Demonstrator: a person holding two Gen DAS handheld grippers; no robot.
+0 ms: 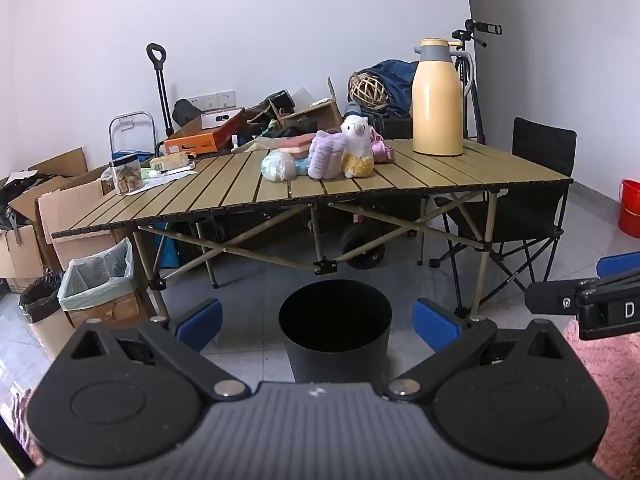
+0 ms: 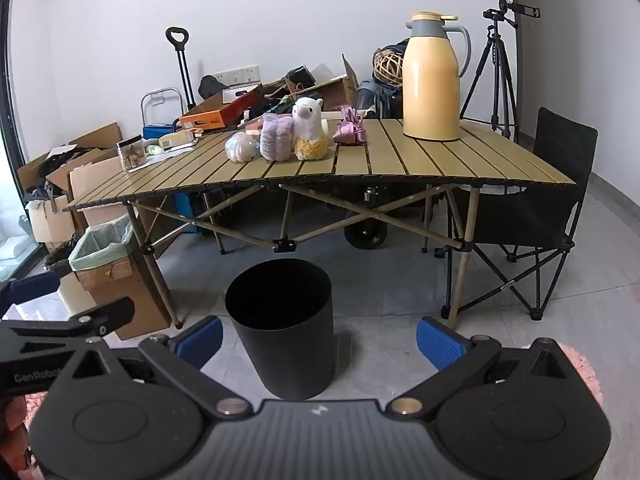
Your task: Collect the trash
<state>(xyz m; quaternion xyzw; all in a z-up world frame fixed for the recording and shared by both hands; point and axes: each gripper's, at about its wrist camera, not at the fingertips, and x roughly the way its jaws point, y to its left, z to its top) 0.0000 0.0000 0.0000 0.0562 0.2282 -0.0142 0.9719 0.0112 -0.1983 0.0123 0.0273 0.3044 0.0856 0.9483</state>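
Nothing collected yet — left claw (image 1: 318, 322) and right claw (image 2: 319, 336) both gaped empty above the dark, apparently empty bin (image 2: 282, 324), crumpled bags (image 2: 239, 148) on the table (image 2: 400, 160) — judged start.

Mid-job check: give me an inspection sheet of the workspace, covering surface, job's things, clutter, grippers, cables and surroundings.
Surface: slatted folding table, near edge bare.
Job's things: black bin upright on the floor before the table, inside too dark to read; crumpled plastic bag on the table beside the plush alpaca.
Clutter: yellow jug, purple plush, pink pouch, clear jar, small boxes at the table's far left.
Grippers: left gripper open, empty; right gripper open, empty; both aimed toward the bin.
Cables: nothing seen.
Surroundings: lined cardboard box, folding chair, tripod, red bucket, cardboard piles by the wall.
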